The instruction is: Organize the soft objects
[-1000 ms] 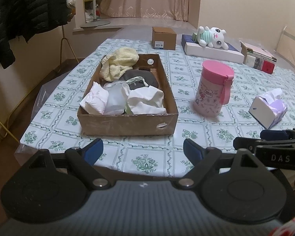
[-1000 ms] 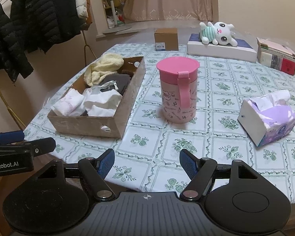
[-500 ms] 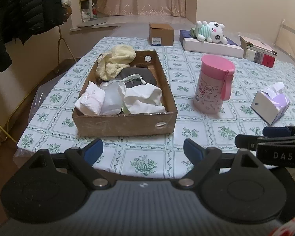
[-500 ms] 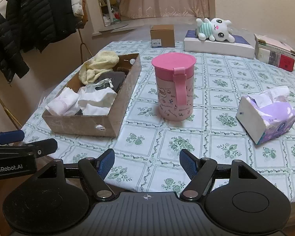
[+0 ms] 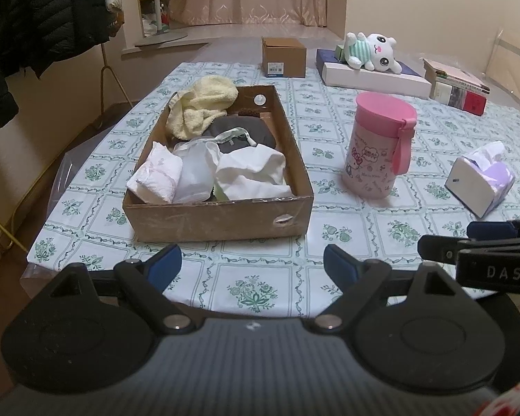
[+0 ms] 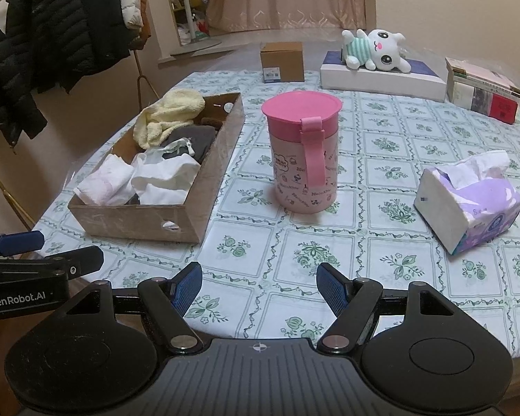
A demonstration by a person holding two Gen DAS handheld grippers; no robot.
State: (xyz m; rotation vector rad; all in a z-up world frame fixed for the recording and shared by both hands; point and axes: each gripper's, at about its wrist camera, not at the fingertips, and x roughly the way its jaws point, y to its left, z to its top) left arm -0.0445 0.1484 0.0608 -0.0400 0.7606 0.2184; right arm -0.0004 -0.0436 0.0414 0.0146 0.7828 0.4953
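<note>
Two hand-held grippers are in view: the left hand-held gripper [image 5: 252, 262] and the right hand-held gripper [image 6: 259, 283], each with its blue-padded fingers spread apart and holding nothing, both hovering over the near edge of the surface [image 5: 253, 279]. One cardboard box [image 5: 218, 216] sits on the left part of the surface, its long axis running from near to far and, in the right wrist view, angled a little to the right as it recedes. Inside it lie several soft pieces: one cream towel [image 5: 201, 106] heaped at the far end and spilling over the left wall, one grey cloth [image 5: 241, 131] in the middle, and about three white cloths [image 5: 251, 173] bunched at the near end. One pink lidded cup [image 6: 303, 152] stands upright just right of the box, one tissue pack [image 6: 468, 201] lies further right with a tissue sticking out of its top, and one plush toy [image 6: 376, 50] lies on its side on a flat white box [image 6: 381, 81] at the far edge, head to the right. One small brown carton [image 5: 283, 56] and one stack of books [image 6: 482, 95] also sit at the far side. Against the earlier frames, nothing on the surface has shifted; both hand-held grippers have pulled back slightly and stayed spread.
</note>
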